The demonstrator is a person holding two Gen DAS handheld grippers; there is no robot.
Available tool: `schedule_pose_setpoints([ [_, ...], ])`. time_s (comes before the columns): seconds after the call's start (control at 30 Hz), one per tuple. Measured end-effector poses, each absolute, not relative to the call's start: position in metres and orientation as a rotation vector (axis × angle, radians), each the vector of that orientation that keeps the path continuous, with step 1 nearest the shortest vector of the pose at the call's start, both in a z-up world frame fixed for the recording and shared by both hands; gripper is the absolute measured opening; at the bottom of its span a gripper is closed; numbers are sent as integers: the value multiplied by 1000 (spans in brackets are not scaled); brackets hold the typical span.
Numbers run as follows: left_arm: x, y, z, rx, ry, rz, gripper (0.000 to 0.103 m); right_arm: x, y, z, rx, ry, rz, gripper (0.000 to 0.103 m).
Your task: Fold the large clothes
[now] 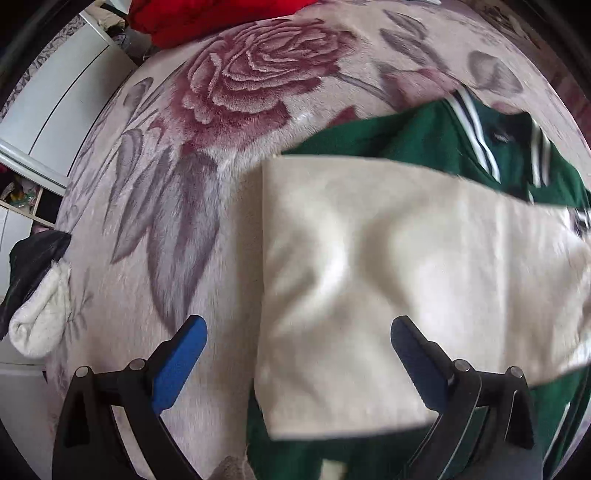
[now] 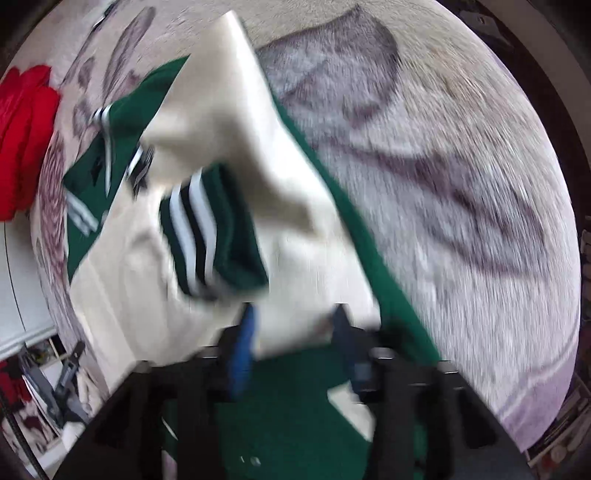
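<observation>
A green varsity jacket (image 1: 424, 136) with cream sleeves and a striped collar lies on a floral plush blanket (image 1: 207, 155). One cream sleeve (image 1: 388, 266) is folded across the green body. My left gripper (image 1: 295, 332) is open and empty, its blue pads spread just above the near end of that sleeve. In the right wrist view the jacket (image 2: 373, 251) is blurred. My right gripper (image 2: 293, 325) is closed partway on cream sleeve cloth (image 2: 288, 328) and holds it raised. The sleeve's green striped cuff (image 2: 210, 236) hangs just ahead of the fingers.
A red garment (image 1: 207, 18) lies at the blanket's far edge, and shows at the left in the right wrist view (image 2: 22, 140). A white sock-like item (image 1: 40, 325) and dark cloth (image 1: 33, 258) hang at the left edge. White furniture (image 1: 62, 92) stands beyond.
</observation>
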State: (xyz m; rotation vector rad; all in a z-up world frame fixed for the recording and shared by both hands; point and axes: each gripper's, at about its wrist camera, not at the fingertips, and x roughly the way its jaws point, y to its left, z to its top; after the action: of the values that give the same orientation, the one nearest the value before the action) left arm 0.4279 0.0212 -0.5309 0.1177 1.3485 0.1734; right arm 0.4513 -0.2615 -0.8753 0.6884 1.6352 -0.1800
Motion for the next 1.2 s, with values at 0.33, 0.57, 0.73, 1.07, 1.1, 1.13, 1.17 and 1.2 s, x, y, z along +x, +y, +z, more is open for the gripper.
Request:
schedule_pose_setpoints([
  [0.33, 284, -26, -578, 354, 1566, 76, 103, 274, -69, -916, 581, 1930, -11, 65],
  [0.57, 233, -6, -568, 359, 1589, 52, 103, 236, -22, -928, 398, 1855, -173, 21],
  [0.73, 221, 18, -538, 358, 1516, 93, 103, 234, -9, -908, 514, 1820, -153, 11],
  [1.07, 190, 53, -530, 286, 1526, 114, 103, 193, -55, -854, 909, 1767, 48, 74],
  [1.1, 189, 51, -530, 270, 1531, 111, 103, 179, -75, -837, 931, 1737, 7, 74],
  [1.13, 187, 46, -528, 239, 1543, 103, 103, 170, -90, -828, 934, 1725, -32, 74],
  [1.17, 184, 42, -530, 198, 1559, 93, 103, 160, -110, -822, 932, 1714, -75, 74],
  [1.2, 182, 37, -531, 166, 1567, 81, 103, 150, -127, -813, 930, 1703, -122, 74],
])
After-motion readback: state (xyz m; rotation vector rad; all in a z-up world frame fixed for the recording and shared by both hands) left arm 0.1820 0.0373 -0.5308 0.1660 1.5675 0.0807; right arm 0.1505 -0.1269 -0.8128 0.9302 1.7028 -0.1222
